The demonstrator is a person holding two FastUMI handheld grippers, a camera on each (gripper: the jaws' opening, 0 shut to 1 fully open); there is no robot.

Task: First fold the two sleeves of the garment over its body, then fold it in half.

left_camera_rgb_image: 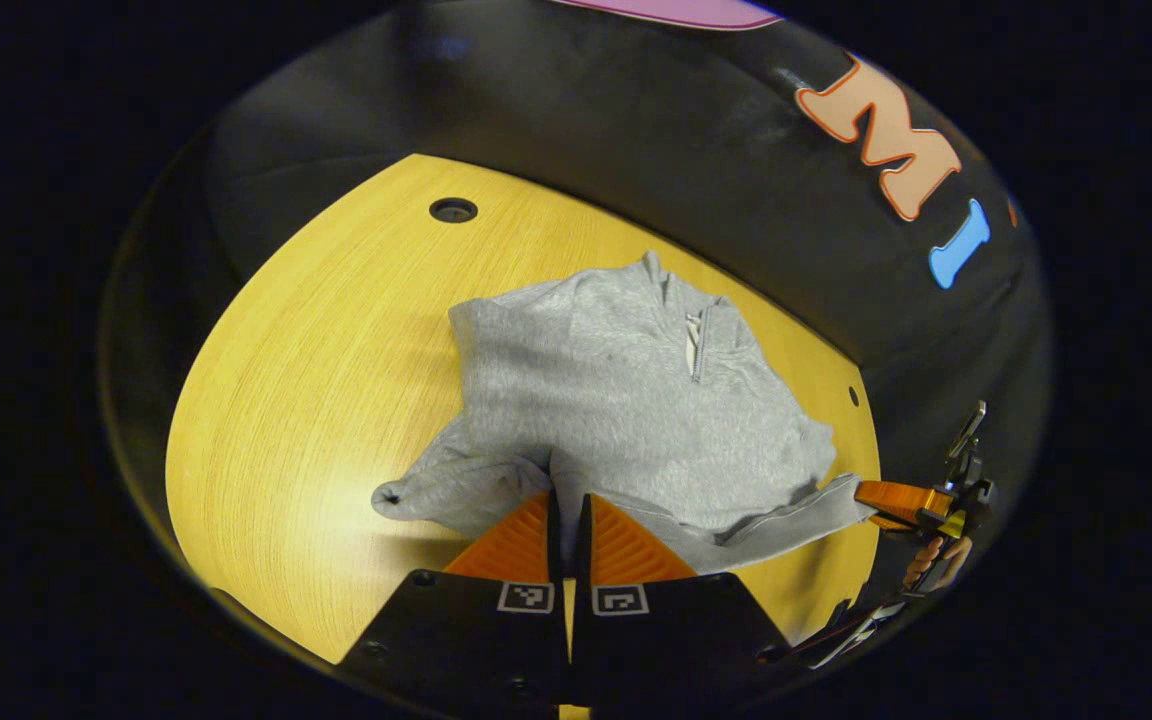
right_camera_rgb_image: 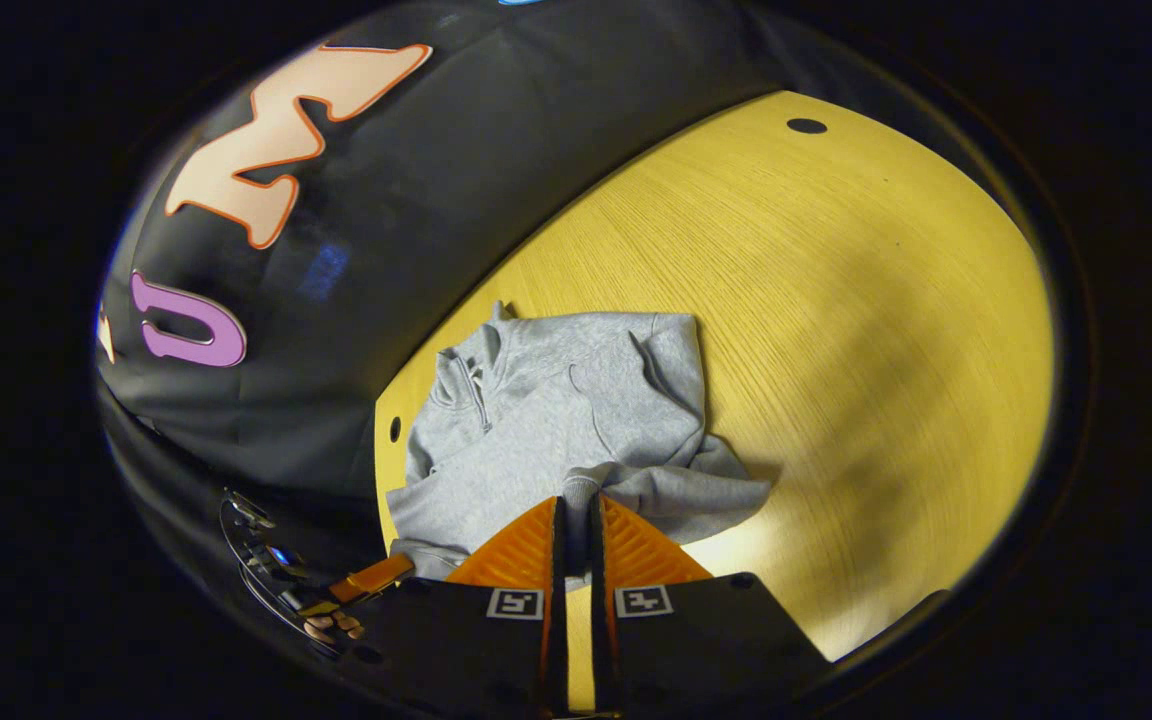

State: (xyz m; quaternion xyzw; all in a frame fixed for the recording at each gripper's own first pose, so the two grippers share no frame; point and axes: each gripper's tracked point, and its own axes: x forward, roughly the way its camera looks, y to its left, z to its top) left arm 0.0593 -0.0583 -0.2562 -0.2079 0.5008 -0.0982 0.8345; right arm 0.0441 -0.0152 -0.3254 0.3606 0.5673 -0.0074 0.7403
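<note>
Grey fleece zip-neck pullover (left_camera_rgb_image: 626,400) on yellow wooden table (left_camera_rgb_image: 316,380): soft, light, floppy. Left gripper (left_camera_rgb_image: 568,520), right gripper (right_camera_rgb_image: 576,525) both pinching hem fabric; hold corners.

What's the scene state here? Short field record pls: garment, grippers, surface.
garment: grey zip-neck sweatshirt, lying rumpled, collar toward the booth wall
surface: yellow wood-grain table
left gripper: fingers nearly closed, pinching grey fabric at the near edge
right gripper: fingers nearly closed, pinching grey fabric at the near edge
fold state: cannot tell which sleeves are folded; not yet halved
</note>
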